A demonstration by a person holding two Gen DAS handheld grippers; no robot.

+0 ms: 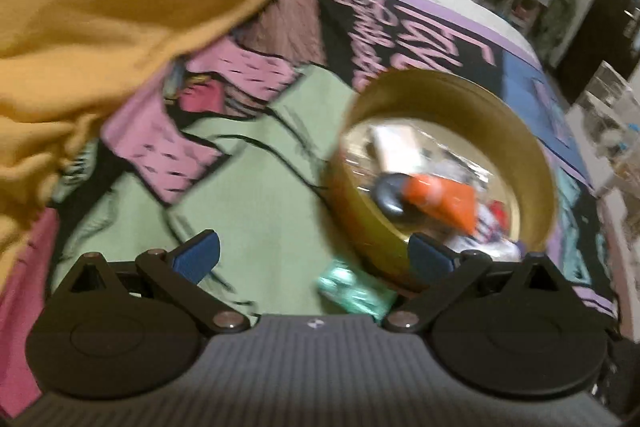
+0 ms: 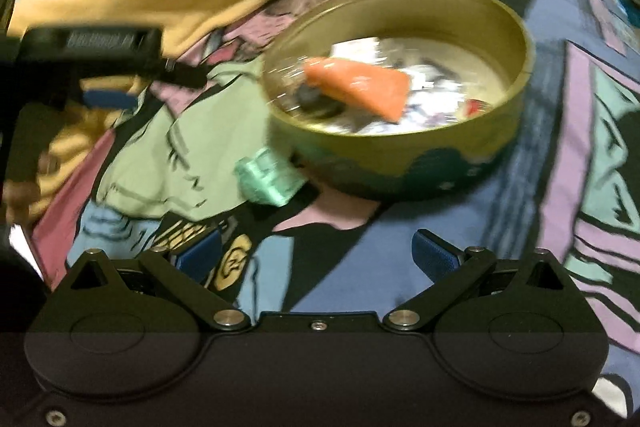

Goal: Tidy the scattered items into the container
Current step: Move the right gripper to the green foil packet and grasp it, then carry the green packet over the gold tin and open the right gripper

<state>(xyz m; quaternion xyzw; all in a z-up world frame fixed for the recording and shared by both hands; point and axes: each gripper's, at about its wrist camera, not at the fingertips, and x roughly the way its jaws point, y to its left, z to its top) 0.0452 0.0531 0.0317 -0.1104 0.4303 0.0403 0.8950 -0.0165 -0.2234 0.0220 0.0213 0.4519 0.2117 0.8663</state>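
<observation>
Colourful printed blanket (image 2: 460, 247) covered the surface, cartoon panels in green, pink, purple and blue, with blurred shelving and cardboard boxes far behind. Mustard-yellow fabric (image 1: 120, 7) was bunched at the far left, lying over part of the print.

Round gold tin (image 2: 400, 163), the container, sat open on the blanket right of centre, dark blue pattern on its outer wall. Inside it: an orange packet (image 2: 360, 87) on top, a dark rounded item (image 2: 316, 103) just left of and partly under it, silvery white wrappers (image 2: 424, 95), and a small red piece (image 2: 476, 107) at the right. Motion blur hid finer detail.

Mint-green wrapped item (image 2: 268, 179) lay on the blanket outside the tin, touching or just beside its near left wall; exact contact could not be told.

Left hand-held gripper (image 1: 314, 255) had blue pads (image 1: 198, 255) spread wide, nothing between them. Green item showed low between the fingers, and the right pad overlapped the tin's near rim in view. From the right wrist view that gripper (image 2: 100, 43) appeared as a dark blurred shape at the far left.

Right hand-held gripper (image 2: 316, 255) was also wide, empty, over the blanket nearer than the tin.
</observation>
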